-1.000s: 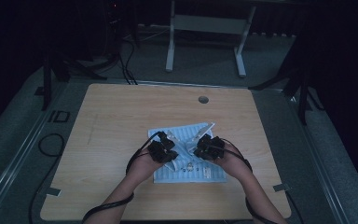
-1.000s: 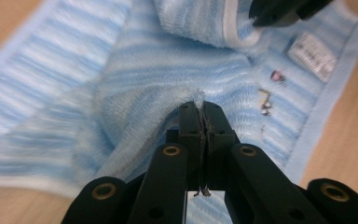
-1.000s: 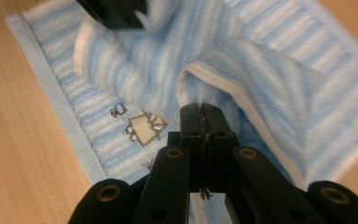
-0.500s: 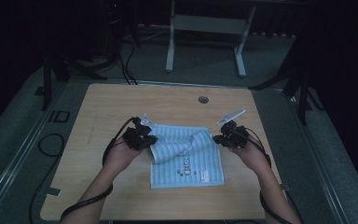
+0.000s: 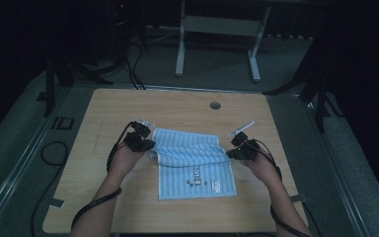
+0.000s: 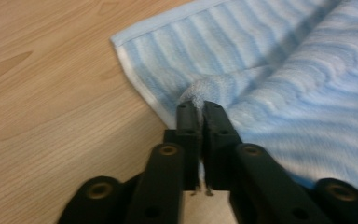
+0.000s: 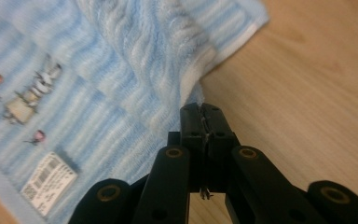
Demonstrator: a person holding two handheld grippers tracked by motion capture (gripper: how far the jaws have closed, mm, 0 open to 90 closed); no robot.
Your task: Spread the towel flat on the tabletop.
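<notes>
Fingers of both grippers are pressed together with terry pinched between them. In the left gripper view, the left gripper [image 6: 201, 108] clamps a small bunch of the blue striped towel [image 6: 279, 84] just inside its pale hemmed edge, near a corner that lies flat on the wooden table [image 6: 51, 93]. In the right gripper view, the right gripper [image 7: 206, 112] bites the towel's [image 7: 121, 93] white-edged border, where a folded layer drapes over the flat one.

From the high view, the towel [image 5: 195, 163] lies at the middle of the table [image 5: 177, 106], with its far edge held between the left gripper [image 5: 140, 140] and the right gripper [image 5: 241, 148]. Its near edge lies flat, well short of the table's near edge. A small printed motif [image 5: 197, 177] and a white label [image 5: 215, 185] sit on the near half; the right gripper view shows the same motif [image 7: 28, 100] and a barcode label [image 7: 49, 183].

Bare wood runs wide on every side: left of the left hand [image 5: 123, 160], right of the right hand [image 5: 261, 168], and far toward a round grommet hole [image 5: 215, 105] in the tabletop. Nothing stands on the table near the towel. Cables trail from both grippers back along the forearms. Beyond the table, a white stand [image 5: 217, 29] sits on the dark floor.
</notes>
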